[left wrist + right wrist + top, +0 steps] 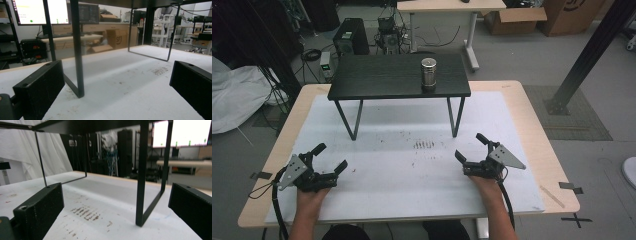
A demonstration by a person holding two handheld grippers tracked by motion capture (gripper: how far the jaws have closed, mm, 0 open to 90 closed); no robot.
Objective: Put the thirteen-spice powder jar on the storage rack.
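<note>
A silver metal cylinder [428, 73] stands upright on the right part of a small black raised shelf [382, 77] at the back of the white mat. My left gripper [331, 157] rests at the mat's front left, open, nothing between its jaws. My right gripper [471, 147] rests at the front right, also open and empty. In the left gripper view the left gripper [117, 85] looks at the shelf's black leg frame [77, 57]. In the right gripper view the right gripper [116, 207] faces the other leg frame [141, 182].
A white mat [402, 175] covers the wooden table [532, 125], with dark smudges [424, 145] near its middle. Beyond the table are a computer tower [350, 36], cables, another desk [452, 6] and cardboard boxes [512, 20].
</note>
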